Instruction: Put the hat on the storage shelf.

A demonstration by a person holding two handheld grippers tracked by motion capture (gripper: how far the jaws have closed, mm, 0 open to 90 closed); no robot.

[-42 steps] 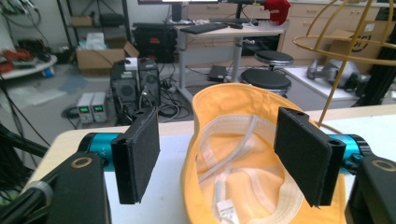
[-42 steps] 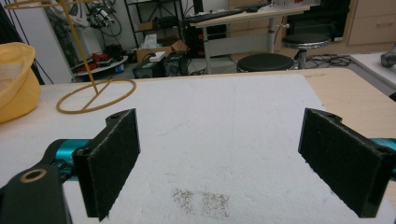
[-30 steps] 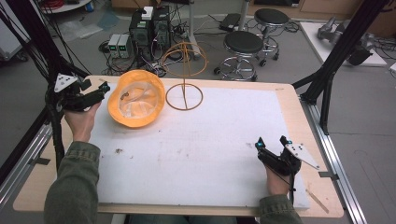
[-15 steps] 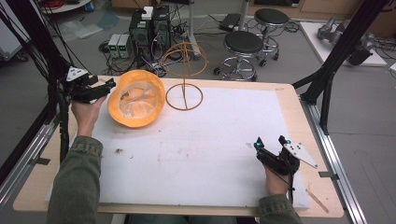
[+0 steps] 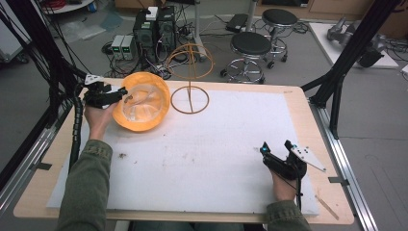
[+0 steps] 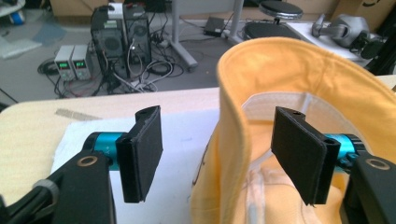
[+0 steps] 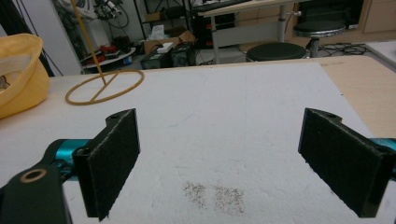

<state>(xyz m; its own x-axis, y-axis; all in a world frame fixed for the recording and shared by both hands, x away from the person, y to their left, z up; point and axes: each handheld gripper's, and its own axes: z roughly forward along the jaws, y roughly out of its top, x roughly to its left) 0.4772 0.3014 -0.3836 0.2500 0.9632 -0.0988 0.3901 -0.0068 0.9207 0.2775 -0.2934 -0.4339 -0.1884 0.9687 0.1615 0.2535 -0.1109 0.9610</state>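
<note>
I see left gripper (image 5: 120, 92) straddling yellow hat (image 5: 142, 101) brim, jaws closing, not yet pinching | right gripper (image 5: 276, 148) well away from hat, jaws apart, nothing between

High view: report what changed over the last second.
The left gripper moved right to the yellow hat; its jaws have been closing and now straddle the brim, not yet pressing. The hat, wire stand and right gripper stayed put.

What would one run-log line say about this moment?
left claw: closing, astride yellow hat brim, not pressing | right claw: open, idle over white mat | wire stand: bare
</note>
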